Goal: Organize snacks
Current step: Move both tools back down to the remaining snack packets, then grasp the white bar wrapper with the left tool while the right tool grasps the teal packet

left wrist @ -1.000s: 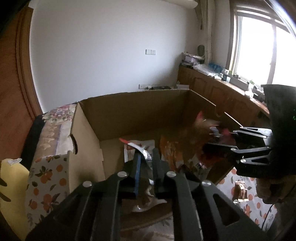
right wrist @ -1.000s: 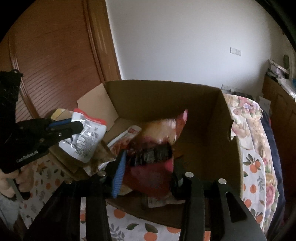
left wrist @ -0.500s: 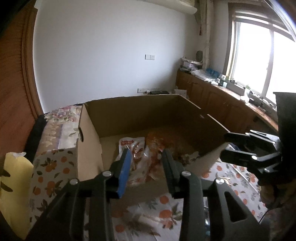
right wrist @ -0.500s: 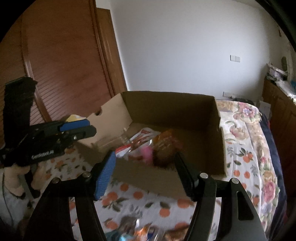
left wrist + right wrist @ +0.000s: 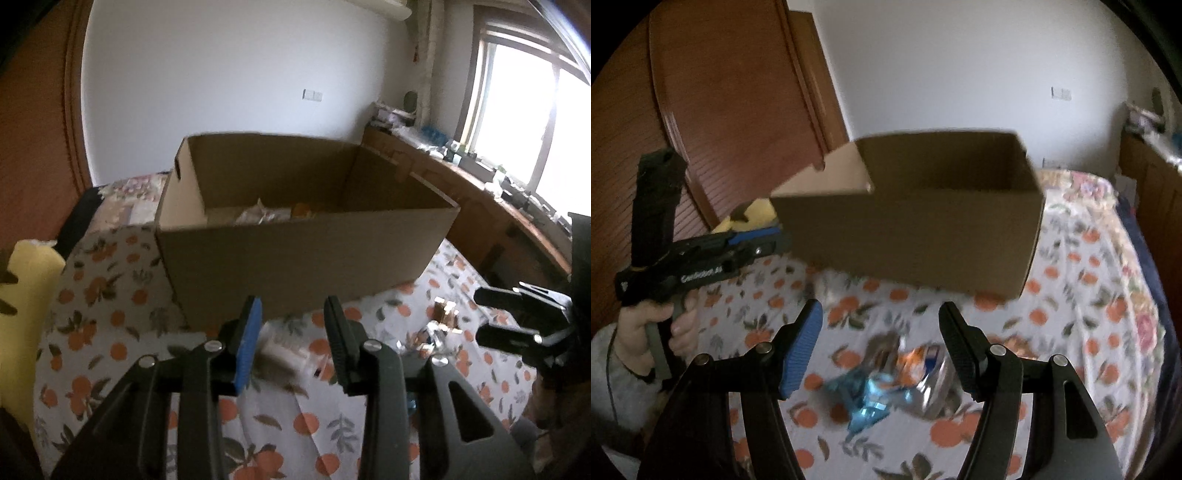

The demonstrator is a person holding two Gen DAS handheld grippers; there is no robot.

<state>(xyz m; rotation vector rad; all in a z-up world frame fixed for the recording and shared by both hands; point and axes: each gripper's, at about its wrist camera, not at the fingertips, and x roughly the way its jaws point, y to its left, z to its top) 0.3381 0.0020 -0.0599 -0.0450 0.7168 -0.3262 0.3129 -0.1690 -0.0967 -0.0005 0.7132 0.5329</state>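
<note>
Cardboard is the landmark here: the open box (image 5: 306,236) sits on the bed (image 5: 1082,295) with its orange-print sheet, and a few packets (image 5: 269,214) lie inside it, just peeking over the near wall. Both tongs are on the near side of the box, pointing down at the sheet.

Left tongs (image 5: 293,339): partly open, nothing gripped. A pale, blurred packet (image 5: 284,360) lies on the sheet in front of the box, framed between the two fingers but not pinched. It looks like the next pick.

Right tongs (image 5: 881,347): wider apart, also empty. Below them, in front of the box, sits a small heap of foil snacks (image 5: 897,384), a blue wrapper and an orange-and-silver one, too blurred to read. The wide gap probably suits that bulkier heap.

More small wrapped items (image 5: 439,328) lie on the sheet off the box's right corner, near the right tongs as the left camera sees them.

My read: some snacks are boxed, several are still loose on the bed, and each hand is lining up over its own target so both can load the box together.
</note>
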